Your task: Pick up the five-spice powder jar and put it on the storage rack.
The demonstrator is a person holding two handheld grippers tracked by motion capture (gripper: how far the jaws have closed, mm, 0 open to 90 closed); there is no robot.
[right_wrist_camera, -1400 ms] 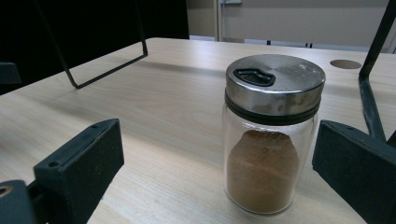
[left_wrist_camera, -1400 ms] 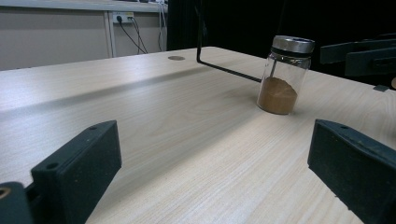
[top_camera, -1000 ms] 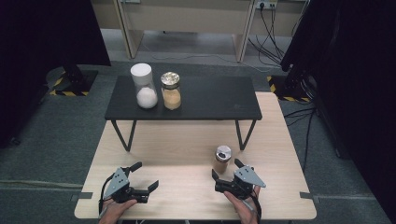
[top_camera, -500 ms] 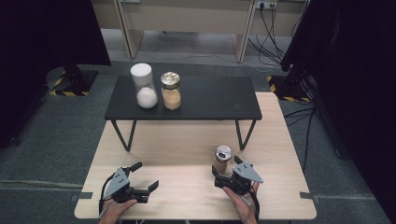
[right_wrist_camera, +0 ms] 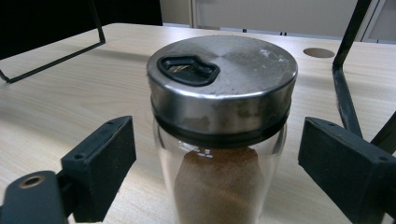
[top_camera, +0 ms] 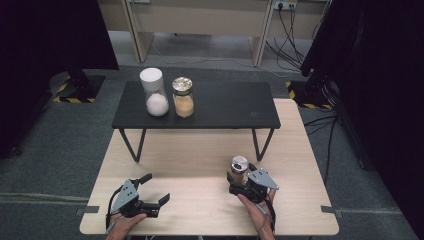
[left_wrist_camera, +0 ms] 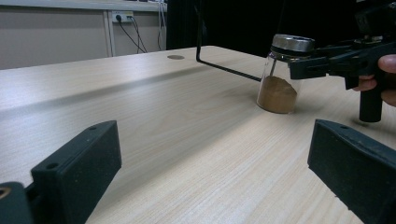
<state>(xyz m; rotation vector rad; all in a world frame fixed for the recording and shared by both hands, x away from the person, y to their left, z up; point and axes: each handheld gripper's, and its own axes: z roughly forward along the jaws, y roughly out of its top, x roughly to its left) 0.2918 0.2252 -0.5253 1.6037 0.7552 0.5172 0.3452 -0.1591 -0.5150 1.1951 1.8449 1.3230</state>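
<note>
Glass spice jar (right_wrist_camera: 219, 140) of brown powder upright on wooden table (top_camera: 200, 165), between closing right gripper (top_camera: 240, 182) jaws, pads not yet touching; squeeze below steel lid, level, gently; left gripper (top_camera: 152, 192) spread, idle.

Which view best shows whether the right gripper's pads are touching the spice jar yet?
The right gripper view: the spice jar stands between the closing pads, gaps showing on both sides. The high view hides this behind the right gripper; the left gripper view shows it side-on, far off.
</note>
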